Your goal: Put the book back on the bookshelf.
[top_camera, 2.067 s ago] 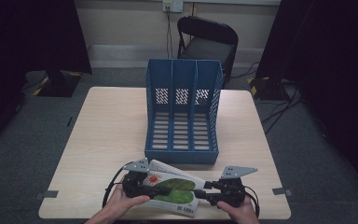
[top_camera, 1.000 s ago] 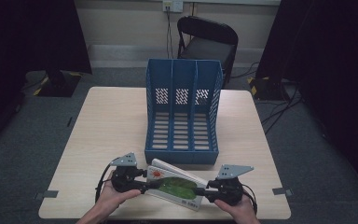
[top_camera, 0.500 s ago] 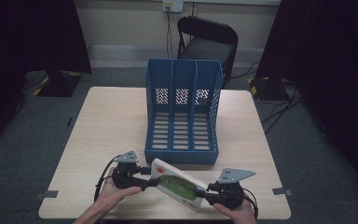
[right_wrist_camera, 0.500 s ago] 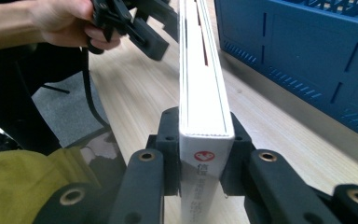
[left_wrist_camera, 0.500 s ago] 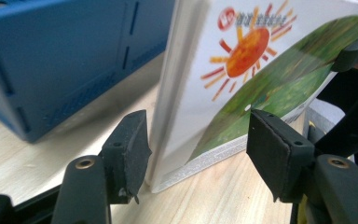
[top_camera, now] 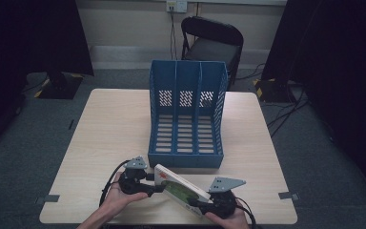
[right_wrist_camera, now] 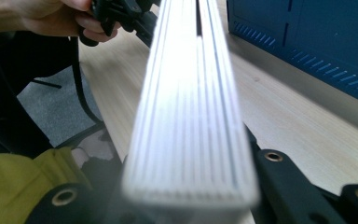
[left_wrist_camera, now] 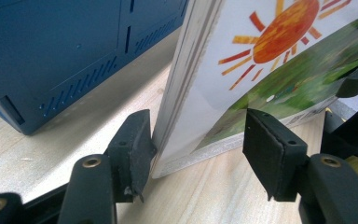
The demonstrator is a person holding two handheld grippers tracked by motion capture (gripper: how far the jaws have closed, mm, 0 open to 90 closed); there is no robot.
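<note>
Down at the bottom centre of the high view, one picture book (top_camera: 181, 191) stands tilted on its long edge on the single wooden table (top_camera: 109, 129), held between two grippers. The left gripper (top_camera: 153, 187) sits at the book's left end, in a hand (top_camera: 119, 195) coming up from the lower left; in the left gripper view its two jaws stand wide apart around the book's corner (left_wrist_camera: 242, 88), one pad (left_wrist_camera: 133, 144) touching the page edge, the other pad (left_wrist_camera: 272, 149) standing clear of the cover with its one orange sun. The right gripper (top_camera: 198, 205) is at the book's lower right end, under a grey three-cornered plate (top_camera: 226, 183); in the right gripper view the page block (right_wrist_camera: 191, 116) runs up the middle of the frame with a black jaw tight against each side, so it is clamped on the book. One blue file rack (top_camera: 186, 114) with three compartments lies in the middle of the table, just beyond the book. One dark folding chair (top_camera: 212, 40) stands past the table at the top centre.
</note>
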